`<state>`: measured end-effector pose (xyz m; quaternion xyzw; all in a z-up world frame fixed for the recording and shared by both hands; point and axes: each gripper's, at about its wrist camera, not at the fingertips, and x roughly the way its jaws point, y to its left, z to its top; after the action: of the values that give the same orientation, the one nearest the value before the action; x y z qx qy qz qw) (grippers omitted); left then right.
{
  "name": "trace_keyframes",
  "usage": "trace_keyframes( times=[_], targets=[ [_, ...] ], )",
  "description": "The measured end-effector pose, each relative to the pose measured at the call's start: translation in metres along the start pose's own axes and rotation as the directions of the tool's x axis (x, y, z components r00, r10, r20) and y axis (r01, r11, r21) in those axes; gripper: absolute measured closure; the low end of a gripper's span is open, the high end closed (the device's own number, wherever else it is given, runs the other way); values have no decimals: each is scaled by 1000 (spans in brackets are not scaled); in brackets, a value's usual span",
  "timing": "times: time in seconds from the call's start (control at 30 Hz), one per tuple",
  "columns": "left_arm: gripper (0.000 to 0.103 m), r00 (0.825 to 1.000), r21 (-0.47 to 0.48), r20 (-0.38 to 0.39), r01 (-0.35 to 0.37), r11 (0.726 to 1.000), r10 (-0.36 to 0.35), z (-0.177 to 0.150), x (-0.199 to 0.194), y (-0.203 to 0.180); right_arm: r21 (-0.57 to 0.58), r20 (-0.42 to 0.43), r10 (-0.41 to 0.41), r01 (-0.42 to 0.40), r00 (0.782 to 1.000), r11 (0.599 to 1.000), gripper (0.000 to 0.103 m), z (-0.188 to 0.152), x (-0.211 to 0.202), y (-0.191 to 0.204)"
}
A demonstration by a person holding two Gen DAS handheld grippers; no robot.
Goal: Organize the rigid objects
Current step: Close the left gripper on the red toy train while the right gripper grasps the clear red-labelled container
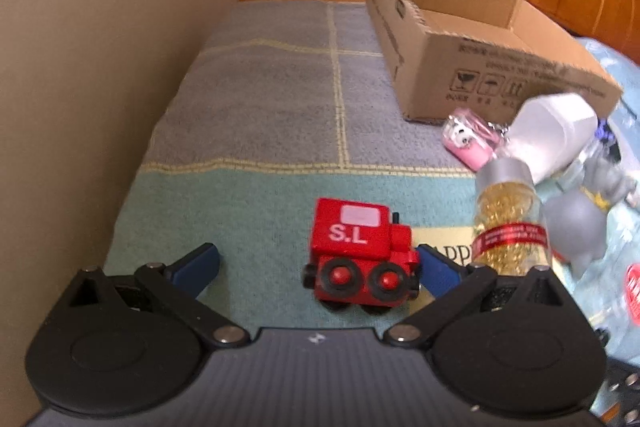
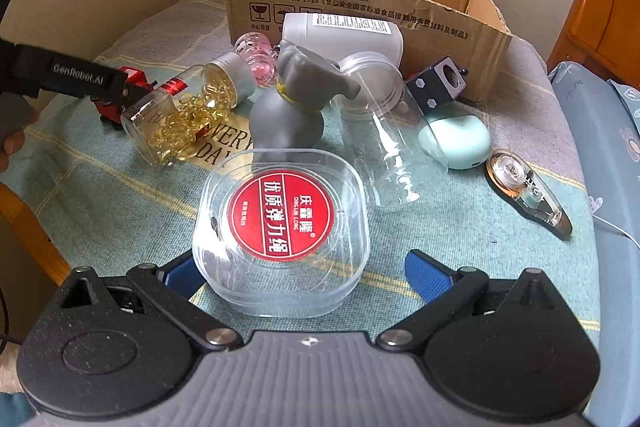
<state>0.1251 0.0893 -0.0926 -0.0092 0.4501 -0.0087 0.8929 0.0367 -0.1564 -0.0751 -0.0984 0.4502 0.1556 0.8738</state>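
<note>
Your left gripper (image 1: 320,263) sits spread wide at the bottom of the left wrist view. The red toy train (image 1: 360,253) stands between the blue pads, its right end touching or nearly touching the right pad, with a clear gap on the left. No grip yet.

Your right gripper (image 2: 304,275) is also spread, bracketing the clear square case (image 2: 280,239) with the red round label at lower centre. The pads look just off its walls.

Progress, as I judge it: barely started. The cardboard box (image 2: 360,3) at top centre shows nothing inside from these angles, though most of its floor is hidden. Every item visible is outside it, on the woven blanket (image 2: 120,211).

Materials:
- Train: painted wood or plastic, blocky, rolls on wheels.
- Case: hard, slick, transparent, rounded corners.
- capsule bottle (image 2: 180,115): clear, on its side.
- grey figurine (image 2: 296,99): smooth, rounded.
- Mint case (image 2: 456,141): a smooth pebble shape.
- tape dispenser (image 2: 528,193): at right, clear plastic.
</note>
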Motion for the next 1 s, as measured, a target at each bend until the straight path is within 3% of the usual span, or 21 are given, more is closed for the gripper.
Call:
trace_keyframes(
  times=[0.27,0.47,0.6,0.73,0.87,1.0],
  targets=[
    [0,1000,46,9,9,999,-10,-2,-3,-3,-14,3,9,-9,1000,1000,0,6,5,4],
    [1,997,67,79,-1,998,-4,-12,-7,-6,-24,22,19,-19,1000,1000,0,8,10,3],
    [1,993,170,116,-21,985,2,-12,-12,-19,-37,38,31,-30,999,999,0,7,10,2],
    [6,992,213,116,30,977,-55,-10,-11,-29,-49,49,41,-39,998,998,0,7,11,1],
    [22,988,175,97,103,979,-121,-5,-9,-28,-53,60,43,-40,997,998,0,5,11,1],
    [24,987,155,98,110,982,-126,-6,-8,-29,-50,61,36,-33,997,998,0,5,11,2]
  ],
)
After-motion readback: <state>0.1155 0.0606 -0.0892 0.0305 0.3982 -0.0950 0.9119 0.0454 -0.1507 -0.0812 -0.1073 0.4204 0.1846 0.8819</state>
